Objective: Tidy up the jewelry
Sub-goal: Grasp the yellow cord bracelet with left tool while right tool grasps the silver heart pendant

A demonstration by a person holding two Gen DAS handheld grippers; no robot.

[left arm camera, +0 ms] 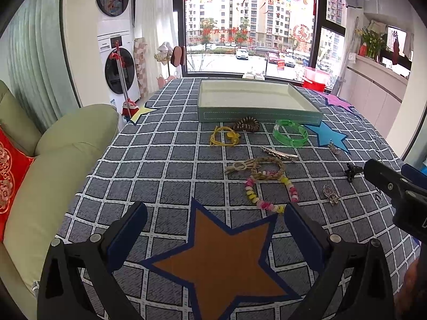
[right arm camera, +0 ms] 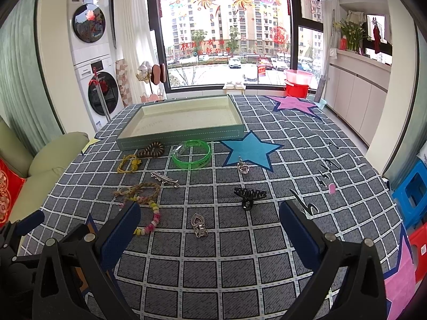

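My left gripper [left arm camera: 213, 222] and right gripper [right arm camera: 209, 220] hover spread above the checked desk [right arm camera: 267, 240]. Shallow green cream-lined tray [right arm camera: 184, 133]: holds nothing I can see.

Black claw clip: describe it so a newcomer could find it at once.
Start at the tray at the table's far side, then come toward the camera past the blue star. The black claw clip lies alone on the checked cloth, nearer than the small heart pendant. It is the only black, toothed piece.
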